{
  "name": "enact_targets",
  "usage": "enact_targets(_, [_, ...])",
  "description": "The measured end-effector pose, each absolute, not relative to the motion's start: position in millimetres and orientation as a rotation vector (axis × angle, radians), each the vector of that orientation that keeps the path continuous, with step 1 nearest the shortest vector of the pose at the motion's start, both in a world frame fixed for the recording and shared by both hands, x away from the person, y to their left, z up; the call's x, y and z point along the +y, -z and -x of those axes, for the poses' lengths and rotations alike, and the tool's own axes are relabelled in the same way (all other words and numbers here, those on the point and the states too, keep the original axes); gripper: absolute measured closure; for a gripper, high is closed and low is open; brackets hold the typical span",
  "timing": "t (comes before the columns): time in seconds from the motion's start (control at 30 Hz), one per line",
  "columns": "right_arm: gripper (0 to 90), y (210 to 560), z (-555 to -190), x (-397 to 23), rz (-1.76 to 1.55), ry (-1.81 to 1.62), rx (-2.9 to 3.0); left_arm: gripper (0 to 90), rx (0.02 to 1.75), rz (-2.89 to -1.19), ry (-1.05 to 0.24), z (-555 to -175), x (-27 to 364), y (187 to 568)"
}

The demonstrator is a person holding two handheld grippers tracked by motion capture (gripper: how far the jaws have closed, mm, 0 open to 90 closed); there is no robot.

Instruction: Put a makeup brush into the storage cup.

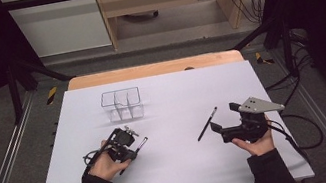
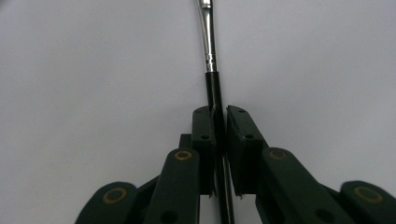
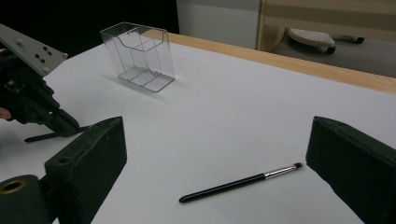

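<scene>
Two thin black brushes with silver ferrules lie on the white worktop [image 1: 175,170], one for each hand. The left hand-held gripper [image 1: 135,148] is clenched on the near-left brush [image 1: 141,145]: in the left gripper view its black pads press on the dark handle from both sides, and the silver ferrule [image 2: 208,37] runs out ahead of them over the white surface. In the high view that brush pokes out of the jaws toward the middle of the worktop, low against the surface; whether it is touching cannot be told.

The right hand-held gripper [image 1: 224,120] is released, its jaws standing wide apart with nothing between the pads. The second brush [image 1: 207,124] lies flat just beside it, on its inner side; in the right gripper view this brush [image 3: 240,182] rests between and a little beyond the two jaw tips, untouched, bristle end toward the right jaw.

A clear plastic organiser [image 1: 121,104] with compartments stands upright farther back on the left half, well apart from both brushes.

No brand, label or writing can be read on any of these things.
</scene>
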State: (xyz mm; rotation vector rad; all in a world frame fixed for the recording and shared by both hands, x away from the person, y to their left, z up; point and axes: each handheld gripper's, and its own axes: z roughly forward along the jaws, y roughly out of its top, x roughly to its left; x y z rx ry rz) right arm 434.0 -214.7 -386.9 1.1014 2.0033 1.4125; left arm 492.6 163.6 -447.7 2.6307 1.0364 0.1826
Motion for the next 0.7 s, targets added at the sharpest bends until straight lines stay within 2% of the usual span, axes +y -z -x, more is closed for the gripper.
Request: enact_targets(0.7, [5.6, 387.6, -433.9, -214.0, -1.098, -1.412, 2.01, 83.4, 0.99, -2.582, -0.21, -488.3, 165.9, 442.4])
